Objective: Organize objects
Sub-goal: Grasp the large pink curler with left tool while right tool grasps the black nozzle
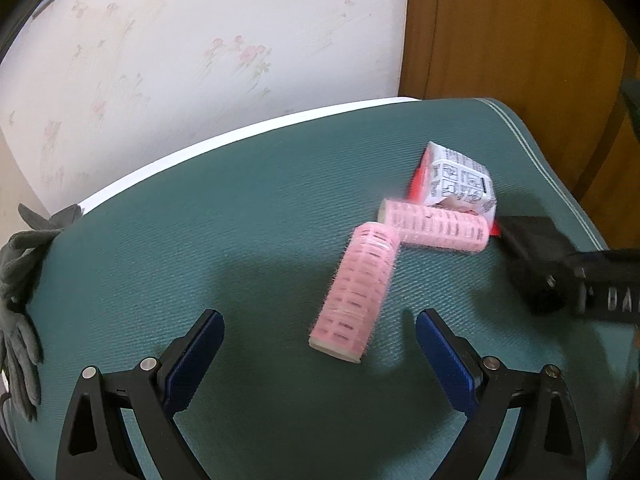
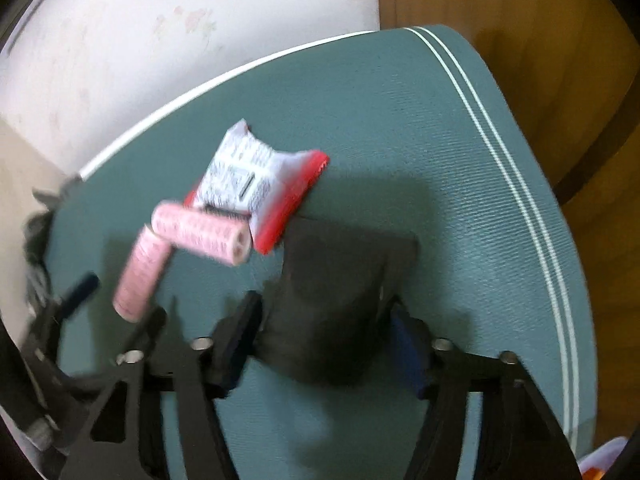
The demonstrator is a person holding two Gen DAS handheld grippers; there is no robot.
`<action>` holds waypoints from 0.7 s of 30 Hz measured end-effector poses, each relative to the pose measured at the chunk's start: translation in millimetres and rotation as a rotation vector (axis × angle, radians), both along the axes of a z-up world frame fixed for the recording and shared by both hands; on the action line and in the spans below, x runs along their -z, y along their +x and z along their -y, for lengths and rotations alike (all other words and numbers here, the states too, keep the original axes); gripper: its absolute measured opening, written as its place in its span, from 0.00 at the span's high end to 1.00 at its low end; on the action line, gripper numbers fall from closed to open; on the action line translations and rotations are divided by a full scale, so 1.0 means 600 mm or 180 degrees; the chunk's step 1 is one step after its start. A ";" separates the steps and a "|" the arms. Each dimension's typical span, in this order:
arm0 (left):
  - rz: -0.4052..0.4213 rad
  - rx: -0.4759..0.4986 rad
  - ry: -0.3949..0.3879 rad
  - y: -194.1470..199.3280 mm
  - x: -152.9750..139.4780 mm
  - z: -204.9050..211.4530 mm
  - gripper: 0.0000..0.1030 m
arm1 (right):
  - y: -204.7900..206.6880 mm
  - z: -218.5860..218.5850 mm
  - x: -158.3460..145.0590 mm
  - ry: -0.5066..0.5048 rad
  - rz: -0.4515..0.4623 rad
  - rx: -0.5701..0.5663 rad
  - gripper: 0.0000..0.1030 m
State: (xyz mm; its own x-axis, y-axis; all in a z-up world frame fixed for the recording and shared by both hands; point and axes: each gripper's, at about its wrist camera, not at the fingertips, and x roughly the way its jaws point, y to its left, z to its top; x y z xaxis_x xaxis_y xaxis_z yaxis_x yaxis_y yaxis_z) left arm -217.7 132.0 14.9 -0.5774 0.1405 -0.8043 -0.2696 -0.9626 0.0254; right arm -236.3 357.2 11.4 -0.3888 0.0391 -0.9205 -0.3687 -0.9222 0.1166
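Two pink hair rollers lie on a green mat (image 1: 200,248). The near roller (image 1: 354,298) lies just ahead of my open, empty left gripper (image 1: 320,320). The far roller (image 1: 436,226) rests against a red and white packet (image 1: 460,180). My right gripper (image 2: 324,320) is shut on a black box (image 2: 340,292), seen at the right of the left wrist view (image 1: 536,260). The right wrist view shows the rollers (image 2: 140,276) (image 2: 200,232) and the packet (image 2: 256,184) to the left of the box.
Grey gloves (image 1: 20,280) hang over the mat's left edge. A floral wall (image 1: 180,60) stands behind the mat and wooden furniture (image 1: 520,40) to the right. The mat has white stripes (image 2: 520,200) near its right edge.
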 end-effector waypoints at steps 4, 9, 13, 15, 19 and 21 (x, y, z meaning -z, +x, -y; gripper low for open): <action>-0.0012 0.0004 -0.0072 -0.006 0.002 -0.005 0.05 | 0.023 0.011 -0.004 0.0105 0.0015 -0.0122 0.51; 0.0007 0.0006 -0.0132 -0.016 0.009 -0.015 0.20 | 0.067 0.013 -0.026 0.0044 -0.0046 -0.0230 0.51; 0.0018 -0.0024 -0.0054 -0.022 0.010 -0.020 0.34 | 0.116 0.018 -0.064 0.0017 -0.0224 -0.0305 0.51; 0.0015 -0.0024 -0.0041 -0.022 0.008 -0.023 0.47 | 0.138 0.017 -0.080 -0.0010 -0.0305 -0.0300 0.51; 0.0003 0.0010 -0.0050 -0.018 0.004 -0.029 0.64 | 0.182 0.012 -0.104 -0.0091 -0.0451 -0.0260 0.51; -0.0021 0.0034 -0.0089 -0.013 0.001 -0.031 0.67 | 0.207 0.012 -0.112 -0.0139 -0.0511 -0.0238 0.51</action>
State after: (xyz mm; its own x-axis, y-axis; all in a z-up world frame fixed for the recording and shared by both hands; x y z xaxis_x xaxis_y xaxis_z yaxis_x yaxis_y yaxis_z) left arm -225.5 150.4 14.1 -0.5813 0.1243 -0.8041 -0.2796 -0.9586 0.0539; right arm -112.4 350.3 78.5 -0.5312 -0.0339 -0.8465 -0.2728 -0.9391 0.2089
